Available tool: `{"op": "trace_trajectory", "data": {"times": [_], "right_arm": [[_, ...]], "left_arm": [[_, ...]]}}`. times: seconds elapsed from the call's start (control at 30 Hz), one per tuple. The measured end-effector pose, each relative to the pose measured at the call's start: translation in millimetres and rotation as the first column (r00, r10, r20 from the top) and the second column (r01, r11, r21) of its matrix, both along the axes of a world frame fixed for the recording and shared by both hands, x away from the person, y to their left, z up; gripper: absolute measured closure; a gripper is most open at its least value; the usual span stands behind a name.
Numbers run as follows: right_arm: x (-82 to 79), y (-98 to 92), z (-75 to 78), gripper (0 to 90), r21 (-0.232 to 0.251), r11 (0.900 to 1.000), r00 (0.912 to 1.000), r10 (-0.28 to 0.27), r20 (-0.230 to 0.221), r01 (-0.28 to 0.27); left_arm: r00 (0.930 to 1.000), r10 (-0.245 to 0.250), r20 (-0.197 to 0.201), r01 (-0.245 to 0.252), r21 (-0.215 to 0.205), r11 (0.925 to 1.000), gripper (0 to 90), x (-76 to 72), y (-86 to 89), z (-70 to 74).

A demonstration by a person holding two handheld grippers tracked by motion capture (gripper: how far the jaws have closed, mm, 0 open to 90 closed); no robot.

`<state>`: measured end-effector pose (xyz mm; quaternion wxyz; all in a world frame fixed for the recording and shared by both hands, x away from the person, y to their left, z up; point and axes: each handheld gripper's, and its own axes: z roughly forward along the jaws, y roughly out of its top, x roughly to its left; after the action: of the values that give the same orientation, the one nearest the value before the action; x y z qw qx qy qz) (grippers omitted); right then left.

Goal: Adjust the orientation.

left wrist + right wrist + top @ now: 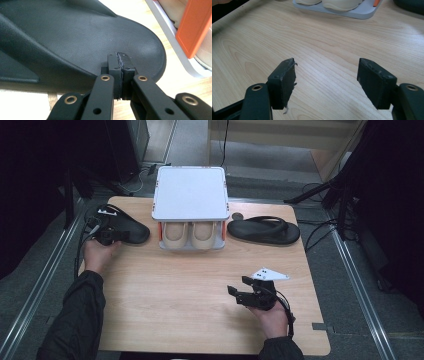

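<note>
A black sandal (131, 229) lies at the table's left, and its mate (263, 231) lies at the right of a small shoe rack (190, 192). My left gripper (120, 236) rests at the near edge of the left sandal. In the left gripper view its pads (120, 58) are pressed together over the sandal's footbed (75, 37), with nothing seen between them. My right gripper (238, 285) hovers low over the bare wood at the front right. Its jaws stand wide apart (327, 75) and hold nothing.
The rack has a white top, orange posts (195, 27) and a pair of beige shoes (190, 235) on its lower shelf (364, 12). A small dark round thing (237, 215) sits behind the right sandal. Cables trail off the table's left edge.
</note>
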<state>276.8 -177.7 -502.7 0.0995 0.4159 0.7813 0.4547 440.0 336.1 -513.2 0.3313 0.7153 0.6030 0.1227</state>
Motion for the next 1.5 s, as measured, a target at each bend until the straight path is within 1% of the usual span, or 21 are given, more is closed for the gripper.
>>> {"op": "trace_trajectory", "data": {"times": [0.07, 0.1, 0.13, 0.17, 0.33, 0.37, 0.4, 0.43, 0.6, 0.63, 0.83, 0.9, 0.97, 1.03, 1.13, 1.17, 1.27, 1.4, 1.5], "right_arm": [[0.8, 1.1, 0.2, 31.3, 0.003, 1.000, 1.0000, 0.004, 0.002, -0.004], [1.6, 1.7, 0.2, 31.3, 0.004, 1.000, 1.0000, 0.007, 0.002, -0.007], [2.1, 2.0, 0.3, 31.3, 0.004, 1.000, 1.0000, 0.008, 0.000, -0.008], [2.7, 2.5, 0.4, 31.3, 0.006, 1.000, 1.0000, 0.007, -0.002, -0.007], [6.9, 6.0, 0.5, 31.3, 0.009, 1.000, 0.9997, 0.026, 0.000, -0.026], [7.9, 7.1, 0.6, 31.4, 0.011, 0.999, 0.9995, 0.030, 0.001, -0.030], [8.7, 8.4, 0.7, 31.4, 0.010, 0.999, 0.9995, 0.033, -0.001, -0.033], [9.5, 9.7, 0.8, 31.3, 0.011, 0.999, 0.9993, 0.036, -0.003, -0.036], [14.9, 17.0, 1.0, 31.4, 0.006, 0.998, 0.9984, 0.057, -0.007, -0.057], [16.2, 17.8, 0.9, 31.3, 0.001, 0.998, 0.9980, 0.063, -0.002, -0.063], [22.9, 28.5, 0.7, 31.4, -0.009, 0.996, 0.9959, 0.090, -0.007, -0.090], [24.3, 31.7, 0.2, 31.8, -0.005, 0.995, 0.9950, 0.100, -0.003, -0.100], [25.8, 34.0, -0.1, 33.1, 0.000, 0.994, 0.9939, 0.110, -0.013, -0.110], [27.6, 36.5, 0.9, 32.9, -0.011, 0.994, 0.9935, 0.111, -0.024, -0.112], [29.9, 38.7, 2.1, 32.9, 0.000, 0.993, 0.9929, 0.115, -0.028, -0.116], [30.4, 39.2, 2.0, 33.0, -0.002, 0.993, 0.9929, 0.116, -0.027, -0.116], [32.3, 41.4, 2.2, 32.9, -0.004, 0.992, 0.9918, 0.124, -0.030, -0.125], [34.0, 45.1, 2.1, 32.9, -0.006, 0.991, 0.9906, 0.132, -0.034, -0.132], [35.4, 47.2, 1.8, 32.9, -0.009, 0.990, 0.9896, 0.141, -0.029, -0.141]], "left_arm": [[1.0000, 0.001, -0.002, -0.001, 0.003, 1.0000, 90.0, -3.2, 0.9, 0.1], [1.0000, -0.003, -0.009, 0.003, 0.004, 1.0000, 90.0, -4.2, 1.6, 0.7], [1.0000, -0.001, -0.006, 0.001, 0.005, 1.0000, 90.0, -5.6, 2.0, 0.5], [0.9999, -0.006, -0.012, 0.006, 0.005, 1.0000, 90.0, -7.2, 2.9, 1.0], [0.9999, -0.009, -0.010, 0.010, 0.006, 0.9999, 90.0, -15.7, 7.1, 0.7], [0.9998, -0.011, -0.018, 0.011, 0.003, 0.9999, 90.0, -17.2, 8.3, 1.1], [0.9999, -0.010, -0.011, 0.010, 0.004, 0.9999, 90.0, -18.7, 9.1, 0.7], [0.9997, -0.015, -0.017, 0.015, 0.003, 0.9999, 90.0, -20.9, 10.9, 0.9], [0.9998, -0.014, -0.014, 0.014, -0.003, 0.9999, 90.0, -28.8, 16.3, 0.3], [0.9998, -0.013, -0.013, 0.013, -0.006, 0.9999, 89.9, -30.5, 17.4, 0.1], [0.9998, -0.012, -0.018, 0.012, 0.003, 0.9999, 89.9, -40.4, 23.5, 0.4], [0.9998, -0.005, -0.017, 0.005, 0.004, 1.0000, 89.9, -43.9, 26.1, 0.4], [0.9998, 0.000, -0.019, 0.000, 0.005, 1.0000, 89.9, -47.2, 29.5, 0.5], [0.9997, 0.014, -0.020, -0.014, 0.002, 0.9999, 89.9, -50.2, 33.4, 0.4], [0.9995, 0.027, -0.017, -0.027, 0.006, 0.9996, 89.9, -54.1, 38.3, 0.3], [0.9994, 0.026, -0.024, -0.026, 0.005, 0.9996, 89.9, -55.5, 40.6, 0.7], [0.9991, 0.039, -0.019, -0.039, 0.006, 0.9992, 89.9, -58.7, 44.2, 0.2], [0.9985, 0.048, -0.027, -0.047, 0.008, 0.9988, 89.8, -63.4, 50.7, 0.8], [0.9978, 0.061, -0.025, -0.061, 0.010, 0.9981, 89.8, -66.6, 55.2, 0.7]]}}
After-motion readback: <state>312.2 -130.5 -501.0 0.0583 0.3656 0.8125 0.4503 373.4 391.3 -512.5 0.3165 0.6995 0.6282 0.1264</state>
